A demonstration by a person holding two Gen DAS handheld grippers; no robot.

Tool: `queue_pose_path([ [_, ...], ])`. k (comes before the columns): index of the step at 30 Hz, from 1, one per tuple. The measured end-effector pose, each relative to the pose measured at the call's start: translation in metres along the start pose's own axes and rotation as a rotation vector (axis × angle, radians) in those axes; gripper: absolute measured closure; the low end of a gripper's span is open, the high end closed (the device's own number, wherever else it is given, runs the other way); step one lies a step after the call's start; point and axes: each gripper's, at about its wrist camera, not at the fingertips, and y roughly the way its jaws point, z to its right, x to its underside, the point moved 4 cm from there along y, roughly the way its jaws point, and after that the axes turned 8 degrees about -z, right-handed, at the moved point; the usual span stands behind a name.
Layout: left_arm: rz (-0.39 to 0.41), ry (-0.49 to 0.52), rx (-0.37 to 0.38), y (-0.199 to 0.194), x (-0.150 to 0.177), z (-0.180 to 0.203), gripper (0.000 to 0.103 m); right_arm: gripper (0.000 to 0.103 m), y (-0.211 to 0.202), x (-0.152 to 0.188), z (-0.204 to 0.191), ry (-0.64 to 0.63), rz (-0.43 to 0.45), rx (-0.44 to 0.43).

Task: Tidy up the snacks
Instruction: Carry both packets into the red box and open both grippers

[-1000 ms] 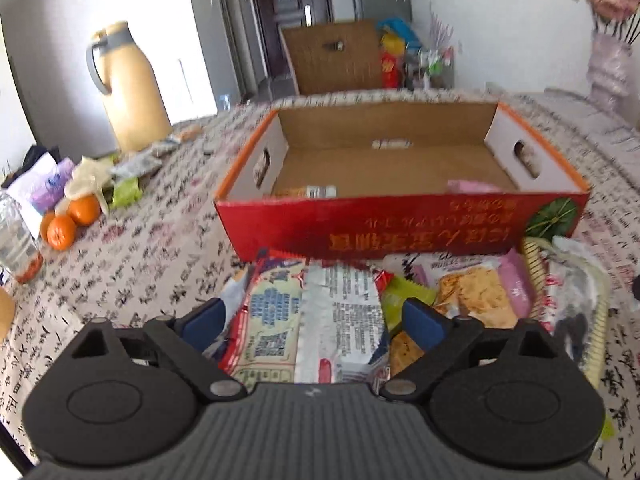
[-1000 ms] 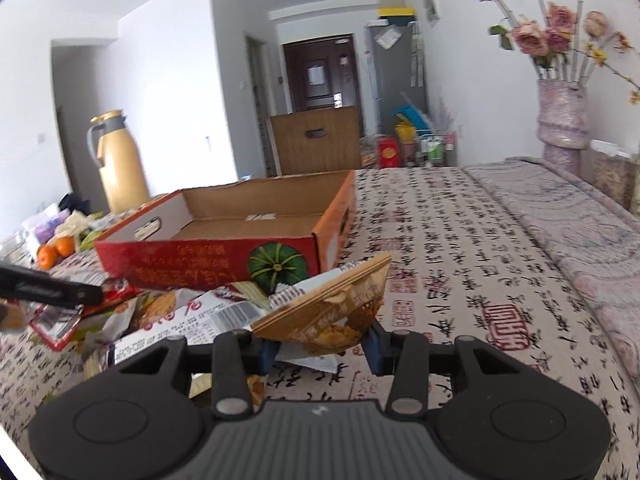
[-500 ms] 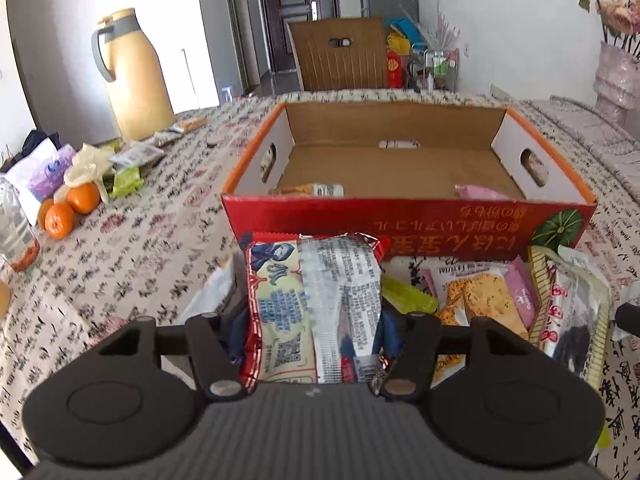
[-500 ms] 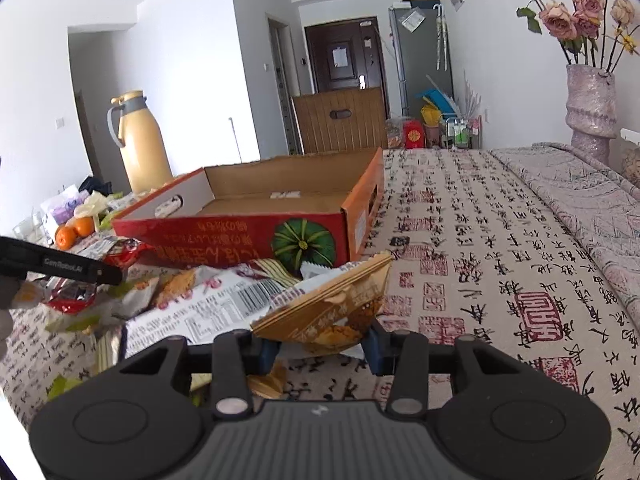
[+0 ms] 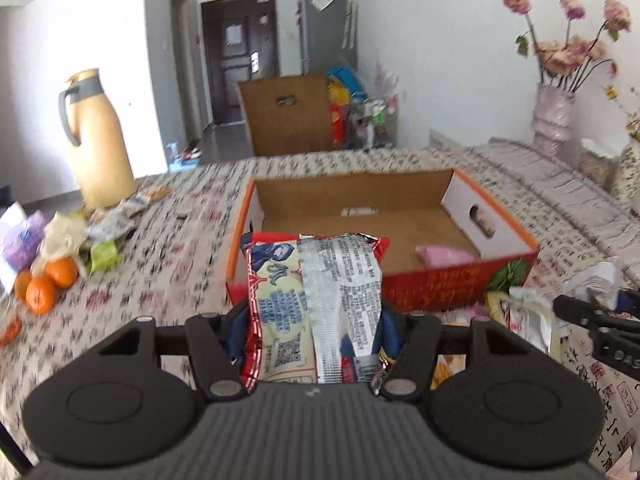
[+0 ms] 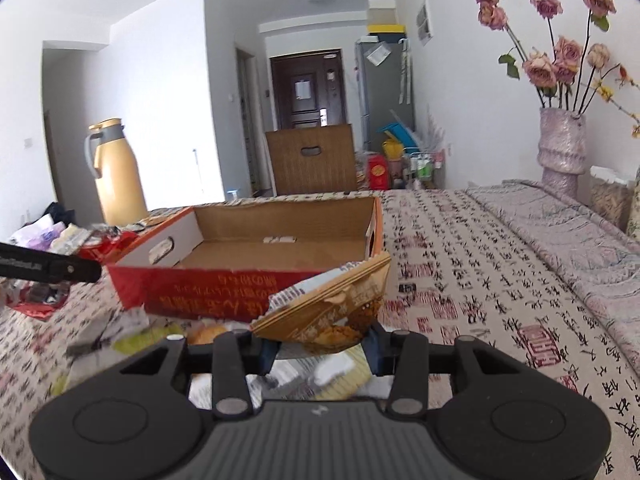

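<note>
The left gripper (image 5: 314,316) is clenched on a red-edged snack packet (image 5: 316,300), its jaws having just closed onto it; the packet is held off the table in front of the near wall of the cardboard box (image 5: 460,284). The right gripper (image 6: 320,350) grips a tan snack packet (image 6: 332,312), tilted, just before the box's near right corner. A pink packet (image 5: 444,256) lies inside the box. More packets (image 5: 520,316) lie on the patterned tablecloth (image 6: 480,280) near the box. Oranges (image 5: 48,280) and a yellow flask (image 5: 98,140) sit well apart to the left.
</note>
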Motion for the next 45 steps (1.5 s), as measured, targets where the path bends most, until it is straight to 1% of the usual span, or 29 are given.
queue_pose_path([
  [3,0.035,0.017,0.031,0.0,-0.015,-0.008,0.041,0.061,0.009,-0.014,-0.01,0.0,-0.005,0.033],
  [8,0.037,0.008,0.073,0.014,-0.036,-0.02,0.041,0.061,0.027,-0.044,-0.024,0.002,-0.019,0.059],
  [14,0.01,0.004,0.092,0.044,-0.064,-0.032,0.041,0.061,0.062,-0.082,-0.037,0.002,-0.038,0.081],
  [20,-0.039,-0.038,0.098,0.084,-0.089,-0.038,0.041,0.061,0.108,-0.107,-0.05,0.001,-0.119,0.11],
  [25,-0.081,-0.028,0.084,0.114,-0.101,-0.03,0.041,0.061,0.135,-0.114,-0.056,-0.017,-0.171,0.139],
  [29,-0.109,-0.026,0.086,0.129,-0.098,-0.026,0.04,0.061,0.151,-0.111,-0.053,-0.022,-0.213,0.176],
  [31,-0.122,-0.019,0.08,0.134,-0.096,-0.024,0.036,0.061,0.157,-0.108,-0.05,-0.017,-0.236,0.179],
  [33,-0.121,-0.02,0.07,0.136,-0.096,-0.025,0.028,0.06,0.161,-0.104,-0.047,-0.011,-0.256,0.166],
  [35,-0.111,-0.023,0.059,0.135,-0.095,-0.026,0.027,0.06,0.163,-0.1,-0.046,-0.01,-0.269,0.158],
  [36,-0.103,-0.023,0.059,0.134,-0.096,-0.028,0.022,0.059,0.163,-0.099,-0.046,-0.014,-0.272,0.15],
  [37,-0.095,-0.026,0.057,0.133,-0.095,-0.03,0.018,0.054,0.164,-0.098,-0.047,-0.019,-0.276,0.142],
  [38,-0.087,-0.029,0.05,0.131,-0.095,-0.031,0.01,0.049,0.165,-0.096,-0.048,-0.022,-0.276,0.136],
  [39,-0.075,-0.03,0.038,0.129,-0.095,-0.033,0.003,0.036,0.165,-0.095,-0.048,-0.023,-0.274,0.133],
  [40,-0.064,-0.031,0.031,0.127,-0.095,-0.035,0.001,0.024,0.165,-0.095,-0.049,-0.022,-0.269,0.129],
  [42,-0.054,-0.034,0.028,0.122,-0.094,-0.038,0.0,0.015,0.162,-0.095,-0.05,-0.017,-0.256,0.11],
  [43,-0.05,-0.035,0.032,0.119,-0.093,-0.039,0.0,0.009,0.161,-0.095,-0.05,-0.019,-0.251,0.107],
  [44,-0.047,-0.036,0.033,0.117,-0.092,-0.04,0.0,0.006,0.158,-0.095,-0.051,-0.024,-0.24,0.109],
  [45,-0.039,-0.038,0.031,0.114,-0.091,-0.042,0.0,0.0,0.156,-0.095,-0.05,-0.029,-0.23,0.107],
])
